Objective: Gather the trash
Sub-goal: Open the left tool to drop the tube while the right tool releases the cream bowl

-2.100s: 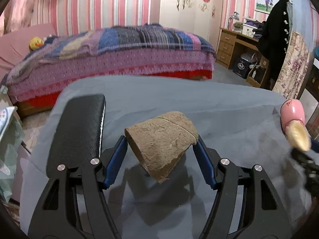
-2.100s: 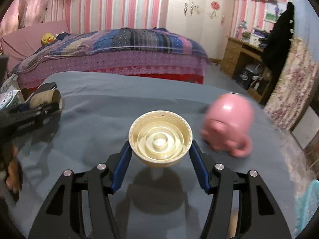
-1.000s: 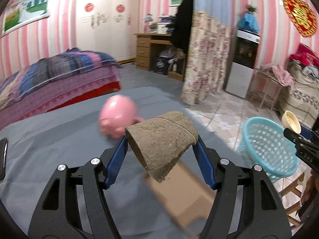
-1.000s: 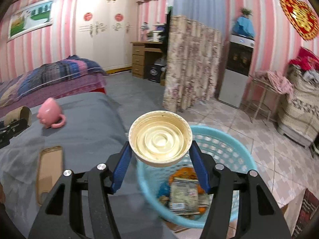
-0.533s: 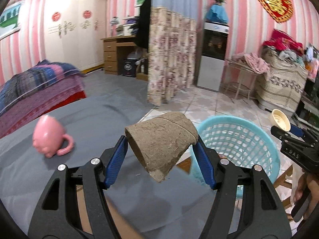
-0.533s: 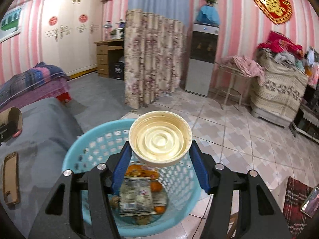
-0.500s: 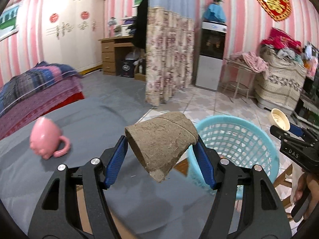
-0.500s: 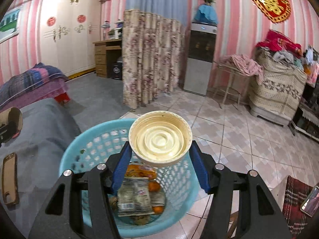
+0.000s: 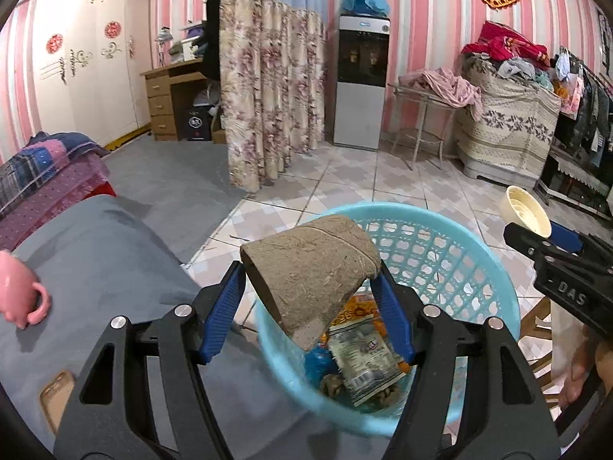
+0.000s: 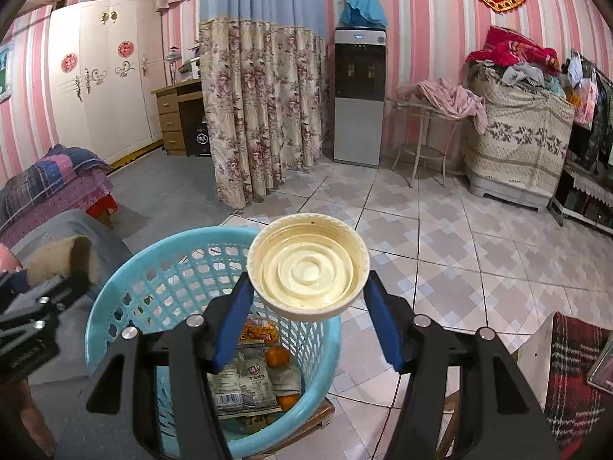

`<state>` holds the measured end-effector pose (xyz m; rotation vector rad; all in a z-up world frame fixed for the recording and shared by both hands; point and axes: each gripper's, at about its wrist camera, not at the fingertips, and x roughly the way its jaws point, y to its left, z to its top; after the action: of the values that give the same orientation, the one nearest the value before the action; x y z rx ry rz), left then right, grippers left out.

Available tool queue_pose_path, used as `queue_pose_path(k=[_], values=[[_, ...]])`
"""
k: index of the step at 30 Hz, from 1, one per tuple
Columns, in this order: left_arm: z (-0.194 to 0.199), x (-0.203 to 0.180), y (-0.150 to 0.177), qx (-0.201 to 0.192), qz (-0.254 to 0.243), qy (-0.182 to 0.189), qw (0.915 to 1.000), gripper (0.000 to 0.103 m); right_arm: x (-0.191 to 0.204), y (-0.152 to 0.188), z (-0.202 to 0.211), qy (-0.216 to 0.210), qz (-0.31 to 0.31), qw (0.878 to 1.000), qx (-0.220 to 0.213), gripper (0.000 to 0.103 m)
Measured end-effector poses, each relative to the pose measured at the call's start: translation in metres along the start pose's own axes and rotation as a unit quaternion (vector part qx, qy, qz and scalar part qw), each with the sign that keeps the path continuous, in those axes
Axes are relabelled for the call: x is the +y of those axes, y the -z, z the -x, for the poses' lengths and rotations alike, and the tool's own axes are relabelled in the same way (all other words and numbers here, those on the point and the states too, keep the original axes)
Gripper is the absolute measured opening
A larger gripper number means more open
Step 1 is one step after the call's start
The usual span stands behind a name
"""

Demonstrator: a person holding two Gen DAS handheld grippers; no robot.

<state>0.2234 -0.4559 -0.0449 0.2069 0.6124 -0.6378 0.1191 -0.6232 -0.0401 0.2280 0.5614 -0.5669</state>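
1. Pink-striped walls and a tiled floor are framing the scene, with a grey-covered table (image 9: pixel 107 253) filling the lower left of the left wrist view.
2. Sitting at lower centre of both views, the blue basket (image 9: pixel 494 268) is already holding wrappers and orange scraps.
3. Over its near rim, the left gripper (image 9: pixel 308 295) is clenching a brown cardboard tube (image 9: pixel 306 268) between its blue pads.
4. At centre frame in the right wrist view, the right gripper (image 10: pixel 308 306) is gripping a cream lid (image 10: pixel 308 266), hanging above the basket's far rim (partly over floor).
5. Judging by this, the drop-off step is in hand; next, each jaw needs releasing once its piece is hanging squarely over the opening.
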Motion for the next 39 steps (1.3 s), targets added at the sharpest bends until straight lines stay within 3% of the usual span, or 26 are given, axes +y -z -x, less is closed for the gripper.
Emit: queue_pose_path(k=[2,8,14,19,26,27,30,35,39], values=[[-0.009,-0.004,-0.002,0.007,-0.004,-0.002,1.0,0.067,-0.001,0.001,0.0,0.0,-0.001,1.0,0.0,0.059],[-0.021,-0.004,-0.007,0.022,-0.013,-0.005,0.9996,0.084,-0.002,0.002,-0.005,-0.003,0.0,1.0,0.007,0.059],[-0.012,0.013,-0.007,0.017,0.006,-0.014,0.9997,0.088,0.006,0.003,-0.006,-0.006,0.004,1.0,0.008,0.059],[0.014,0.048,-0.012,-0.015,0.033,-0.061,0.9975,0.097,0.021,0.004,-0.01,-0.015,0.006,1.0,0.01,0.059],[0.054,0.1,-0.007,-0.029,0.075,-0.107,0.991,0.097,0.053,0.01,-0.025,-0.034,-0.01,0.999,0.027,0.059],[0.058,0.106,-0.006,-0.028,0.083,-0.109,0.9902,0.097,0.057,0.011,-0.026,-0.036,-0.012,0.999,0.029,0.061],[0.073,0.125,-0.002,-0.033,0.099,-0.132,0.9857,0.097,0.069,0.014,-0.027,-0.027,-0.009,0.999,0.024,0.088],[0.101,0.146,0.006,-0.047,0.117,-0.154,0.98,0.097,0.079,0.017,-0.028,-0.043,-0.007,0.998,0.039,0.094],[0.125,0.15,0.018,-0.057,0.117,-0.163,0.9779,0.098,0.087,0.017,-0.014,-0.033,0.001,0.999,0.023,0.098]])
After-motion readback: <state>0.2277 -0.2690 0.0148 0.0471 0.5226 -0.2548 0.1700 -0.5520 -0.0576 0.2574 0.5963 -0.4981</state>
